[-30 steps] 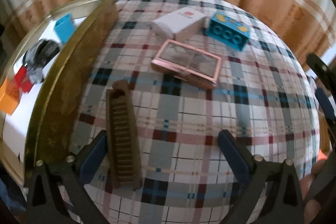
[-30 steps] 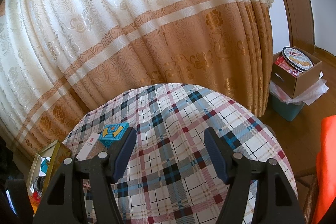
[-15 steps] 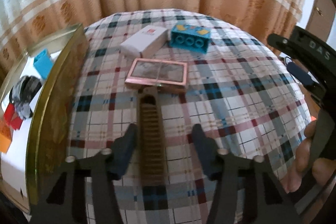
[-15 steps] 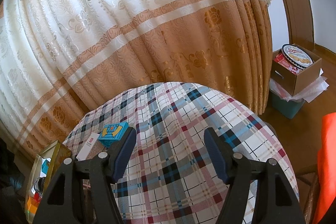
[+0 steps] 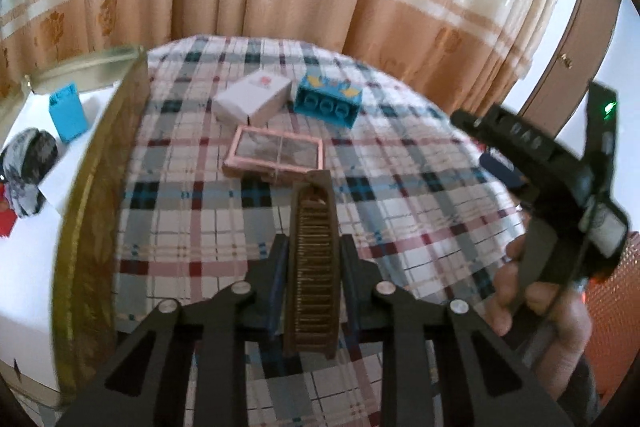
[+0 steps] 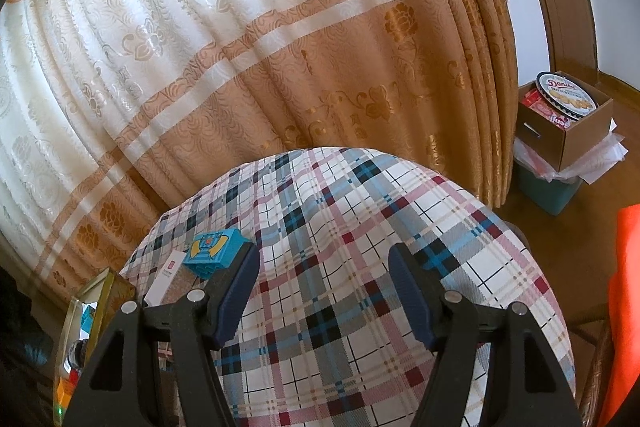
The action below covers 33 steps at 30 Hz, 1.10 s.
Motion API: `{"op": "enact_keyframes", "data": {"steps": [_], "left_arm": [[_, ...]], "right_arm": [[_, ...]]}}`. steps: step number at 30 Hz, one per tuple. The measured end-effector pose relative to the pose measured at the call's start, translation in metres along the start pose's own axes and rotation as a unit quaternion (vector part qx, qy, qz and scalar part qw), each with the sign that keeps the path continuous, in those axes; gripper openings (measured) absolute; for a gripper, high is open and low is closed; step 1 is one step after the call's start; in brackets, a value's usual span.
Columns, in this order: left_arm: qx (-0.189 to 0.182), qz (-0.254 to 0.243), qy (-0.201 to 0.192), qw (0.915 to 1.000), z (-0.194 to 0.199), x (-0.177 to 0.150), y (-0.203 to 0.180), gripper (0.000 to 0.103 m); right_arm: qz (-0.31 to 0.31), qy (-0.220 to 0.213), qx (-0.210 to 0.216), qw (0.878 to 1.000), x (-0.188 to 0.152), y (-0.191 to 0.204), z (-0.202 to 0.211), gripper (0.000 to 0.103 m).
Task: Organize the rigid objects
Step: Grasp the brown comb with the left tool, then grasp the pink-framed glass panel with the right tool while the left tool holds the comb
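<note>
Brown and hard, the comb (image 5: 314, 263) sits lengthwise between my left jaws, which are clamped on its two long edges near the handle end; its far tip points toward the pink case (image 5: 274, 155) and looks just clear of the plaid counter (image 5: 400, 187). I judge it light and stiff, with a smooth finish that could slide in the pads, so gripping across the solid spine rather than the thin teeth seems the safer hold; the teeth look like the part that would snap.

My left gripper (image 5: 314, 267) carries it alone. My right gripper (image 6: 322, 291) hangs over bare cloth with its jaws about half open and nothing between them.

To the left the gold tin (image 5: 92, 195) already holds a blue block (image 5: 68, 117) and some dark and red pieces I cannot identify. The white box (image 5: 252, 99) and the blue brick (image 5: 328, 101) wait farther back. The comb's near end is cut off behind my own frame, and motion blur softens the counter's pattern.
</note>
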<state>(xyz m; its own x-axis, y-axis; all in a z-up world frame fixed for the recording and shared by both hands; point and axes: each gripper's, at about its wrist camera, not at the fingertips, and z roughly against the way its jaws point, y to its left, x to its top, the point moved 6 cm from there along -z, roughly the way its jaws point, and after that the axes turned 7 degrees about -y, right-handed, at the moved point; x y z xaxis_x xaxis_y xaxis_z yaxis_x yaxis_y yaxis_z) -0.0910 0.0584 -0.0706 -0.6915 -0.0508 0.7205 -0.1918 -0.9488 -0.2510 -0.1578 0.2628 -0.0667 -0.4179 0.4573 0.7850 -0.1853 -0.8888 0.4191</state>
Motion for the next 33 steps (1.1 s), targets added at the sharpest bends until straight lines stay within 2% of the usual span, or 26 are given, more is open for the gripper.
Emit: {"op": "enact_keyframes", "data": {"steps": [3, 8, 14, 17, 19, 22, 26, 29, 33], "left_arm": [[-0.007, -0.001, -0.015, 0.9999, 0.007, 0.008, 0.000, 0.024], [0.005, -0.007, -0.034, 0.9994, 0.021, 0.020, 0.006, 0.024], [0.034, 0.002, -0.055, 0.9979, 0.035, 0.031, 0.030, 0.024], [0.045, 0.012, -0.059, 0.9972, 0.040, 0.034, 0.043, 0.024], [0.051, 0.019, -0.063, 0.9966, 0.043, 0.036, 0.051, 0.024], [0.059, 0.024, -0.067, 0.9957, 0.047, 0.037, 0.062, 0.024], [0.062, 0.034, -0.070, 0.9950, 0.051, 0.038, 0.073, 0.024], [0.067, 0.040, -0.075, 0.9941, 0.054, 0.040, 0.081, 0.024], [0.073, 0.048, -0.077, 0.9932, 0.055, 0.042, 0.089, 0.024]], "right_arm": [[0.000, 0.000, 0.000, 1.000, 0.000, 0.000, 0.000, 0.069], [0.010, 0.006, 0.013, 1.000, -0.002, 0.007, -0.002, 0.069], [0.082, 0.043, 0.062, 0.994, -0.016, 0.046, -0.012, 0.069], [0.144, 0.073, 0.108, 0.981, -0.031, 0.078, -0.015, 0.069], [0.181, 0.106, 0.143, 0.967, -0.046, 0.101, -0.021, 0.069], [0.221, 0.147, 0.173, 0.948, -0.062, 0.121, -0.030, 0.069], [0.313, 0.148, 0.170, 0.923, -0.074, 0.147, -0.037, 0.069], [0.353, 0.176, 0.182, 0.901, -0.088, 0.157, -0.046, 0.069], [0.361, 0.184, 0.197, 0.893, -0.091, 0.167, -0.050, 0.069]]}}
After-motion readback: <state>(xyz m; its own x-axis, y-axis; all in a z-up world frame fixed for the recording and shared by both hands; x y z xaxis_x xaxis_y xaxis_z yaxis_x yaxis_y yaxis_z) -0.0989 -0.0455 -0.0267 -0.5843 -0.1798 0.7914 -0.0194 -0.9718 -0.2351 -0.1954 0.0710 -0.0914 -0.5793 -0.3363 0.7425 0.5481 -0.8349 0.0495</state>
